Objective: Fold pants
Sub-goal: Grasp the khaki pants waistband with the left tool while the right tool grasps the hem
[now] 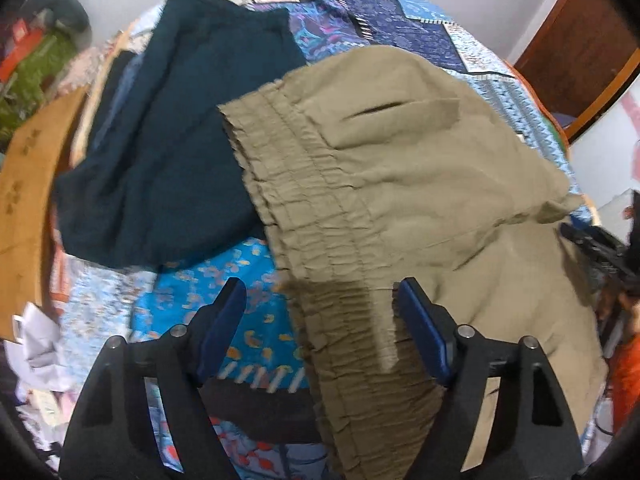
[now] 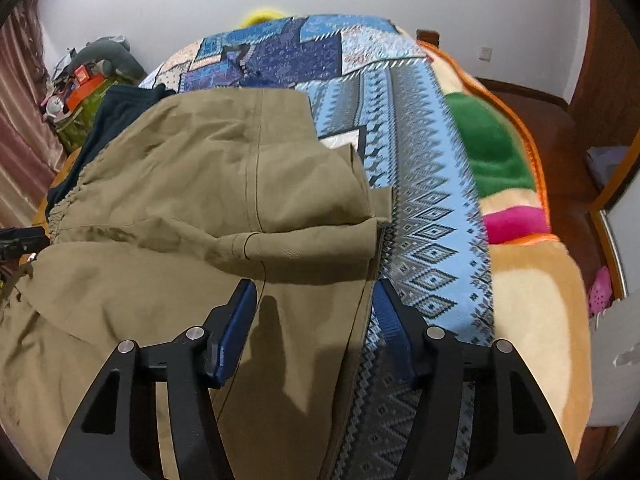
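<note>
The khaki pants (image 1: pixel 400 184) lie part-folded on the patchwork bedspread (image 2: pixel 420 208), beside a dark green garment (image 1: pixel 180 152). Both tongs stand part-open, gripping nothing yet — the left gripper (image 1: pixel 320 320) straddles the gathered waistband (image 1: pixel 320 240), the right gripper (image 2: pixel 316 320) the right-hand edge. Pinch both layers squarely – clear bedspread lies right.

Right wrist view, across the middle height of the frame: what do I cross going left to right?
Pink curtain → dark teal garment → khaki pants → blue patterned quilt → fleece blanket with green and pink patches → wooden floor.
</note>
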`<state>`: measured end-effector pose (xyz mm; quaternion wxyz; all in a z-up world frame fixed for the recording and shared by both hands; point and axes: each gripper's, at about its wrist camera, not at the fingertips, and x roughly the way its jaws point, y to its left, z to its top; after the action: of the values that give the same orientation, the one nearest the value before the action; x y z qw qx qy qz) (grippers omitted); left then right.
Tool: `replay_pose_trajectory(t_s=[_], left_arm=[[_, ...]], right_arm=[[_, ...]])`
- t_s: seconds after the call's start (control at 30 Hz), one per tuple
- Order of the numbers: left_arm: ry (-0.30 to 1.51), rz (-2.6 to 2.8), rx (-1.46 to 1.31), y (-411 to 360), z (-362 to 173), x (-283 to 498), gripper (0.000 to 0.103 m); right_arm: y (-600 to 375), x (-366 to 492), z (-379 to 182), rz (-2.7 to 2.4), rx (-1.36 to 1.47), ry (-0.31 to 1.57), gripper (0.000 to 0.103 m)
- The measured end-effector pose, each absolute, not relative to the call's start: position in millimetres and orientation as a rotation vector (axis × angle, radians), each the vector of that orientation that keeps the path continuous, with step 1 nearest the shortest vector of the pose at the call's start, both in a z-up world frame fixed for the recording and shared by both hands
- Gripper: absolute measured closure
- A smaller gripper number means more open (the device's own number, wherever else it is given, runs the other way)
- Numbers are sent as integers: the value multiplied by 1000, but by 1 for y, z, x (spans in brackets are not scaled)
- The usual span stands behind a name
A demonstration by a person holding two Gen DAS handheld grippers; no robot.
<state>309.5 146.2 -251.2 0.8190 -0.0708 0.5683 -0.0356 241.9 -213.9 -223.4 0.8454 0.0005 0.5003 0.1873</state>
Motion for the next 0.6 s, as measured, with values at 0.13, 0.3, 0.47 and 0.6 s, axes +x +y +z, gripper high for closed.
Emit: replay_pose_trajectory(t_s=[0.13,0.3,0.47,0.6], left_arm=[[1208,-78,-135,143,-254,308,32],[1175,-67,-75,135,-247,300,43],[1165,-77,-47,138,-240,292,51],[1148,-90,-15,136,-233,277,54]], right_arm=[[-215,248,-228,362,-20,1072,87],[-216,247,-223,370,-23,1068,96],[-215,232,-204,389,-46,1032,97],[-218,219,-189,410,-39,1004,97]])
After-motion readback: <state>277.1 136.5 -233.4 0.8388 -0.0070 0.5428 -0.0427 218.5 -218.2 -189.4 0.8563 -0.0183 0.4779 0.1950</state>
